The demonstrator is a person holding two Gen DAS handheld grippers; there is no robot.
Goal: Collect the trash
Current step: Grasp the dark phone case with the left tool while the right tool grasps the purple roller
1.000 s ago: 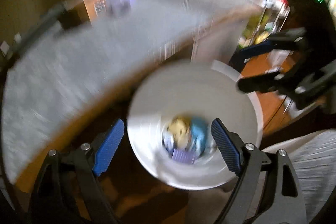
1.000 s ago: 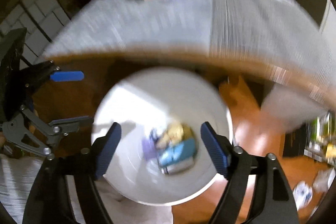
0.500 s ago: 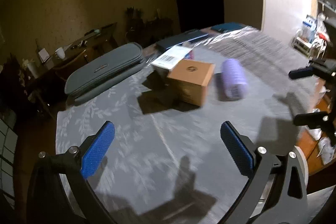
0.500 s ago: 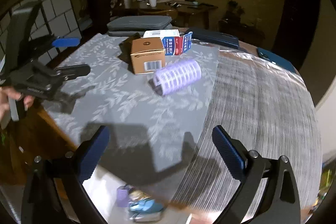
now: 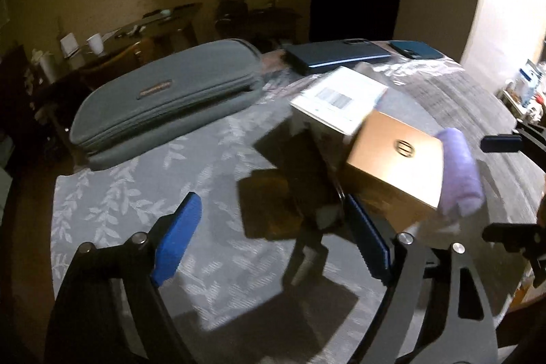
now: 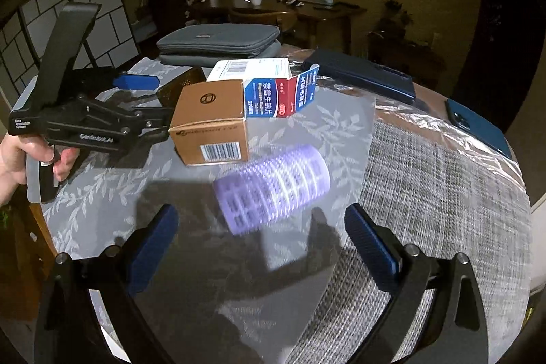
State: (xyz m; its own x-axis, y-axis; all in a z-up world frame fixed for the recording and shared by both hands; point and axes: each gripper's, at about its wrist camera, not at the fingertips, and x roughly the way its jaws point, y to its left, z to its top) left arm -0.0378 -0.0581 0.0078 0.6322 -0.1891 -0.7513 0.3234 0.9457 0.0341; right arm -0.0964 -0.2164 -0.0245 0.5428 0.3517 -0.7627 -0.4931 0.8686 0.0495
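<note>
Leaf-patterned table point(image 6: 102, 186), both grippers point(image 5: 273, 237) point(image 6: 262, 241) spread wide, empty, near brown box point(image 6: 211, 128).

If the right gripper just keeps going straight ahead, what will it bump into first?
Most likely the purple hair roller, lying just ahead between the open right gripper's fingers. The brown box sits beyond it; depth is hard to judge.

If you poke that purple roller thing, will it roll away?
Probably. The purple hair roller is a cylinder lying on its side on the smooth tablecloth, so a nudge could roll it. Its open mesh wall suggests it is light and maybe squashy.
</note>
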